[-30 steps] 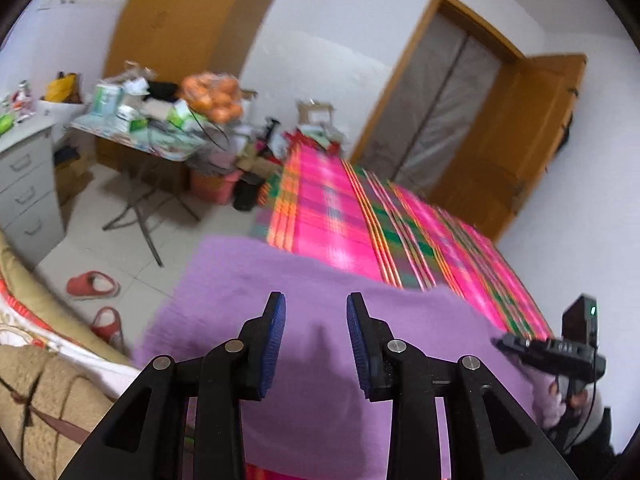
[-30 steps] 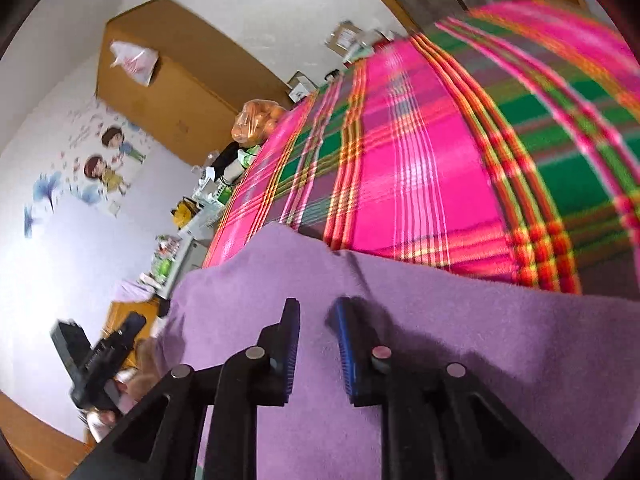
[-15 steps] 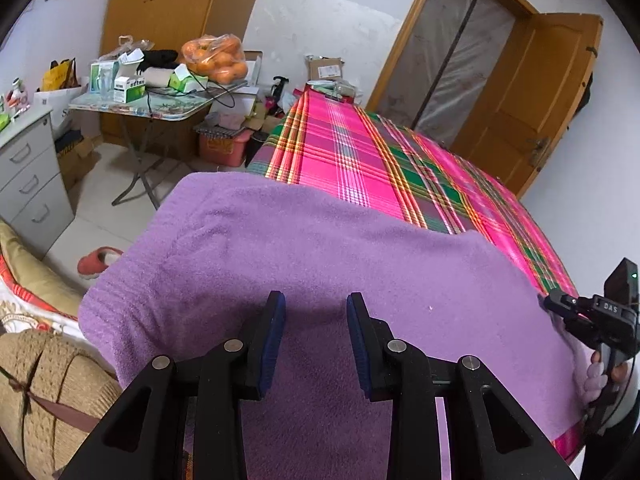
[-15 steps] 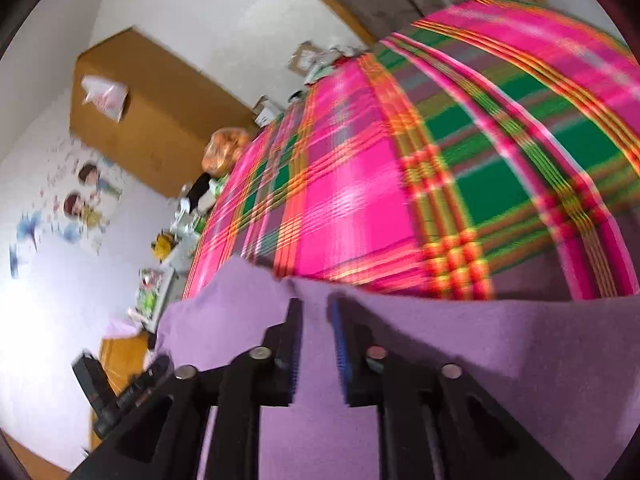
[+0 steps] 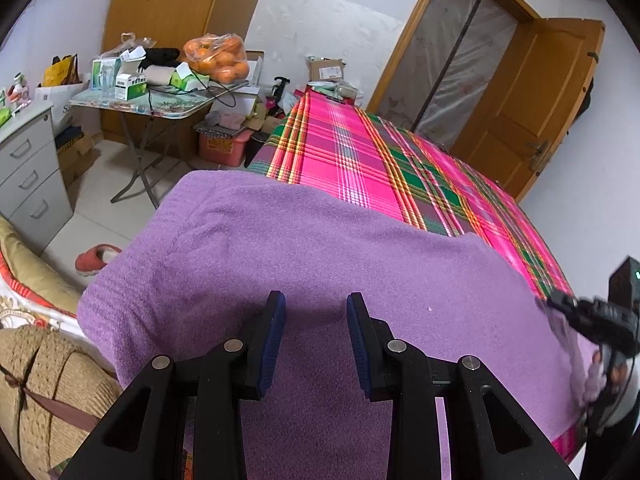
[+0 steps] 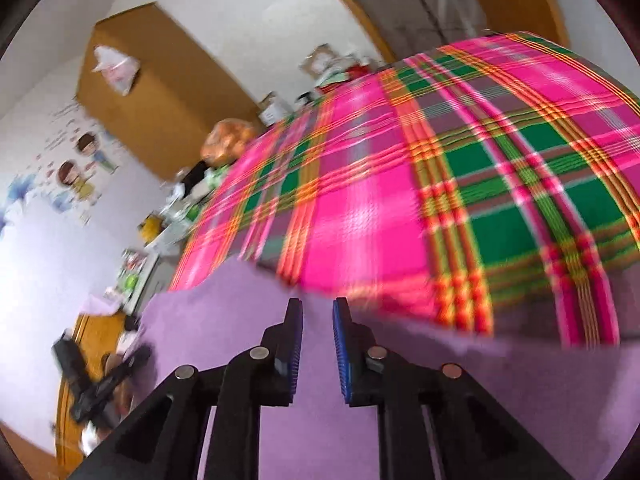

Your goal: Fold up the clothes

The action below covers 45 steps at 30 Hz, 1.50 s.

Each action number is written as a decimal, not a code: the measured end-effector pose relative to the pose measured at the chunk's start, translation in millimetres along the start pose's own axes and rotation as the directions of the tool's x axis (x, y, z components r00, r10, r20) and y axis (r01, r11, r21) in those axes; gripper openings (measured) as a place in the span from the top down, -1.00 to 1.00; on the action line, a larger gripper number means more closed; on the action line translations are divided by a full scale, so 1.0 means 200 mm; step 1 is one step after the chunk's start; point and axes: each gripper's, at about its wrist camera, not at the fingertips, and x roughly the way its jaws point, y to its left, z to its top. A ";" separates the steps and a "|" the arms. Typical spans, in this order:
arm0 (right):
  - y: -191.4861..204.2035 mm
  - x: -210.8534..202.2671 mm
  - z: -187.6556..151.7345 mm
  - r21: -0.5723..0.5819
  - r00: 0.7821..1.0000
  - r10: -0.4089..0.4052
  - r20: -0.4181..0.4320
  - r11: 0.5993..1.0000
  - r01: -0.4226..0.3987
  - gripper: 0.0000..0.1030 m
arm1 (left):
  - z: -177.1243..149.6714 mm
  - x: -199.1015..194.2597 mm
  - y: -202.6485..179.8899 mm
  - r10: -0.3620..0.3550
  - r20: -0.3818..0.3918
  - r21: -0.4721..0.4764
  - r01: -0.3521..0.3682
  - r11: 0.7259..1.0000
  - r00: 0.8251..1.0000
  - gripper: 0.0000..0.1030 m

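Observation:
A purple fleece garment (image 5: 320, 248) lies spread across the near end of a bed with a pink and green plaid sheet (image 5: 360, 160). My left gripper (image 5: 315, 300) hovers over the garment's middle, open, with nothing between its blue pads. The right gripper (image 5: 592, 316), held in a hand, shows at the garment's right edge. In the right wrist view the right gripper (image 6: 318, 304) is over the garment's (image 6: 440, 380) far edge by the plaid sheet (image 6: 400, 200). Its jaws are closing, a narrow gap remains, and no cloth is pinched. The left gripper (image 6: 92, 380) appears blurred at lower left.
A folding table (image 5: 160, 104) with boxes and a bag of oranges (image 5: 218, 58) stands left of the bed. A grey drawer unit (image 5: 28, 168), a red slipper (image 5: 98, 258) on the floor and a woven cushion (image 5: 44, 380) lie at left. A wooden door (image 5: 532, 104) stands open behind.
The purple garment has settled flat on the bed and the left view has dipped onto it. The right gripper's jaws have narrowed and it has shifted toward the garment's far edge.

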 end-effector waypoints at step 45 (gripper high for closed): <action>0.19 0.04 -0.20 -0.260 0.970 -0.244 0.010 0.936 0.238 0.61 | -0.03 -0.14 0.19 0.121 0.041 -0.076 -0.118 0.990 0.992 0.34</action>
